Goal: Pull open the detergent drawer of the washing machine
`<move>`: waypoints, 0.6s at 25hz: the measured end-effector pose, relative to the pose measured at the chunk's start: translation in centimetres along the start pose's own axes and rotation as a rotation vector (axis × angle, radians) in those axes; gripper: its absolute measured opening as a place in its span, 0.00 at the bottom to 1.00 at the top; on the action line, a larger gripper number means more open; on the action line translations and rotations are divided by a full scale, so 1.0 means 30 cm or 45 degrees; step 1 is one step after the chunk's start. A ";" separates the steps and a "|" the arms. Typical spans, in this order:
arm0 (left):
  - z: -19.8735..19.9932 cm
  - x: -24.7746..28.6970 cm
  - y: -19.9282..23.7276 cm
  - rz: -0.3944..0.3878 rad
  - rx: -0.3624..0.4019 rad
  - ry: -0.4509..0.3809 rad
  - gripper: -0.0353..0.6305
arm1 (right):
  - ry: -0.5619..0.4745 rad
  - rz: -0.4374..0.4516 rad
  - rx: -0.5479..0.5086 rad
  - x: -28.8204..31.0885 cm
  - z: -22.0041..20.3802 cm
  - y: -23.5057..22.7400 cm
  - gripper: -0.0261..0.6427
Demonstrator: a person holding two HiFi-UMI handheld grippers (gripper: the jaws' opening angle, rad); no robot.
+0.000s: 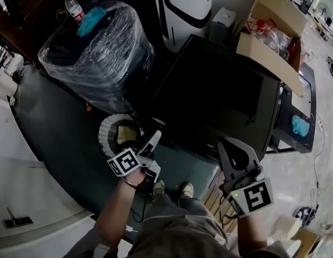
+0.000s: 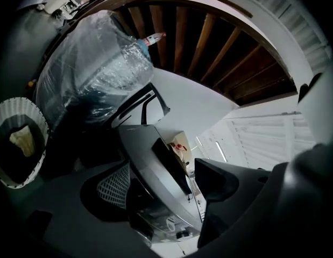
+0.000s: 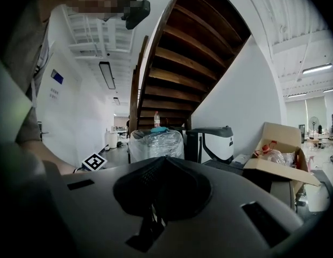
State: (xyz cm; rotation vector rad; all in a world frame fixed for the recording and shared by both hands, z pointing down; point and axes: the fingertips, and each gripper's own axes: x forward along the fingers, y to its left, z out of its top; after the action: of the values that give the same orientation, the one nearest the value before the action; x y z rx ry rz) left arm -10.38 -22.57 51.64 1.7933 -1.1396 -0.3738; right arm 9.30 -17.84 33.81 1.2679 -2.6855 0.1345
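Washing machine [image 1: 209, 98]: dark box, frame centre; detergent drawer unseen, probably on its hidden front.
Left gripper [image 1: 150, 142]: fingers spread, empty, near machine's lower-left edge, likely poised for the pull.
Right gripper [image 1: 231, 149]: fingers pressed together, empty, lower right, spare.
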 end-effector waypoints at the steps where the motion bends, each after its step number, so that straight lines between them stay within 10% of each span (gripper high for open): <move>1: -0.008 0.016 0.033 -0.001 -0.016 0.018 0.61 | 0.008 -0.004 -0.001 0.022 -0.014 0.006 0.08; 15: -0.152 0.223 0.311 -0.117 -0.271 0.132 0.66 | 0.071 -0.136 0.103 0.179 -0.201 0.021 0.08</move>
State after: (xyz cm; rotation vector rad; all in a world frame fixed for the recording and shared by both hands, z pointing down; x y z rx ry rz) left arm -8.88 -26.71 63.18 1.6616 -0.9122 -0.4350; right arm 6.12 -20.58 40.75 1.4060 -2.5832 0.2627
